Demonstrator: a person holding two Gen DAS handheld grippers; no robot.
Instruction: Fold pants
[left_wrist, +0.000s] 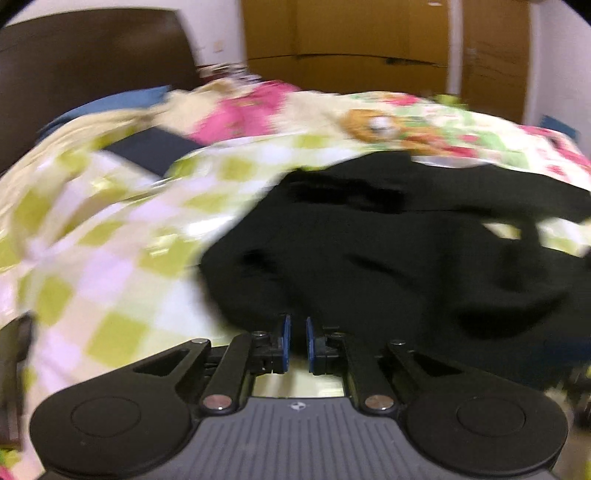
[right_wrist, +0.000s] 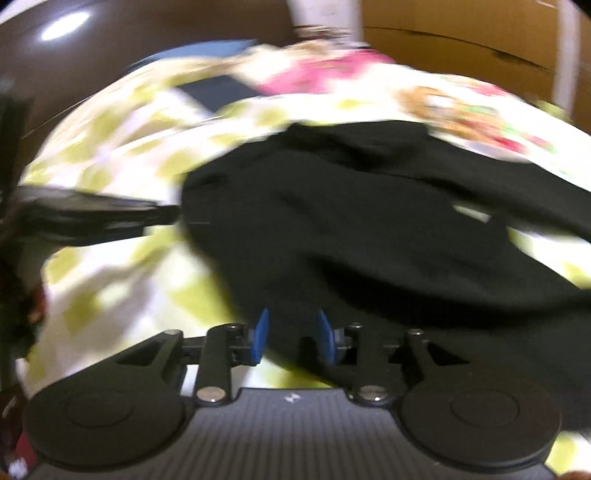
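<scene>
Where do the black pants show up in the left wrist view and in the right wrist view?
Left wrist view: black pants fill centre and right, beyond the claw tips.
Right wrist view: black pants fill centre and right, reaching down between the claw's fingers.
Shared landmark: pink floral patch on the bedding behind the pants.

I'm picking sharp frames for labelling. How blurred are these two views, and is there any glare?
Left wrist: the checked sheet and black pants are smeared by motion blur; only the left gripper is sharp. Right wrist: heavier smear, fisheye bending at the edges, a glare spot on the brown headboard; the right gripper stays crisp.
</scene>
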